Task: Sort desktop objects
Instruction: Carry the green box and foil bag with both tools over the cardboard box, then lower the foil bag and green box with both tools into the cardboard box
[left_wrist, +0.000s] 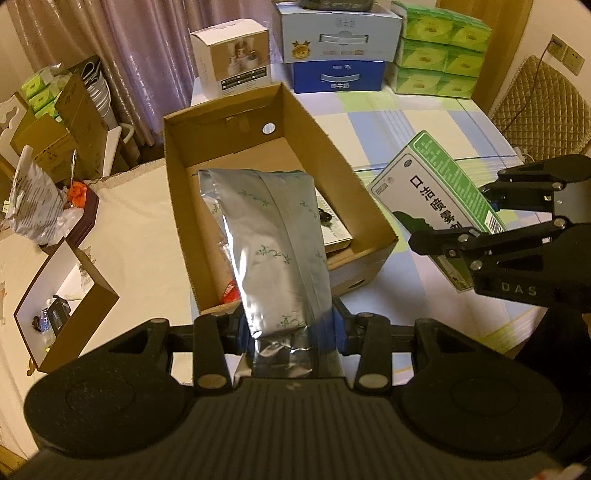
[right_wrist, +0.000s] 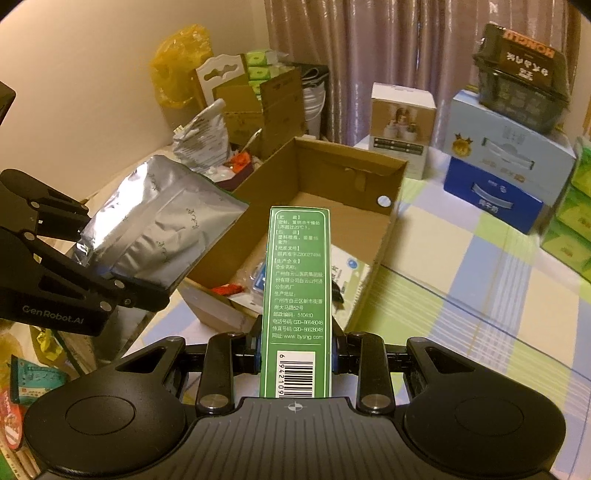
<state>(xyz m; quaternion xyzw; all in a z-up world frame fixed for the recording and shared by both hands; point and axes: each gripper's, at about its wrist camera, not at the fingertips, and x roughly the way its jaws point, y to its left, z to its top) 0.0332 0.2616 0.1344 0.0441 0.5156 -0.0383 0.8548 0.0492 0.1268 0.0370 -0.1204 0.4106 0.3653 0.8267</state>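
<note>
the left gripper (left_wrist: 291, 328) is clenching the lower end of a silver foil pouch (left_wrist: 273, 236), its blue-padded fingers pressing in on both sides. the pouch is leaning forward over the near wall of an open cardboard box (left_wrist: 373, 206), its far end hanging above the inside of the box. the right gripper (right_wrist: 295, 350) is grasping a green medicine box (right_wrist: 299, 280) by its barcode end, holding it lengthwise so that it is pointing toward the same cardboard box, above its near right corner.

the cardboard box is sitting on a table (left_wrist: 402, 122) covered with a checked cloth, toward the table's left edge. inside the box, a flat pale packet (left_wrist: 332, 229) is lying near the right wall and a small red item (left_wrist: 231, 291) is lying by the near wall, half hidden under the pouch.

at the table's far edge, a white carton (left_wrist: 236, 59), stacked blue cartons (left_wrist: 340, 48) and green tissue packs (left_wrist: 439, 51) are standing in a row. off the table's left edge, a small open brown box (left_wrist: 66, 299) is standing near a crumpled bag (left_wrist: 33, 199).
</note>
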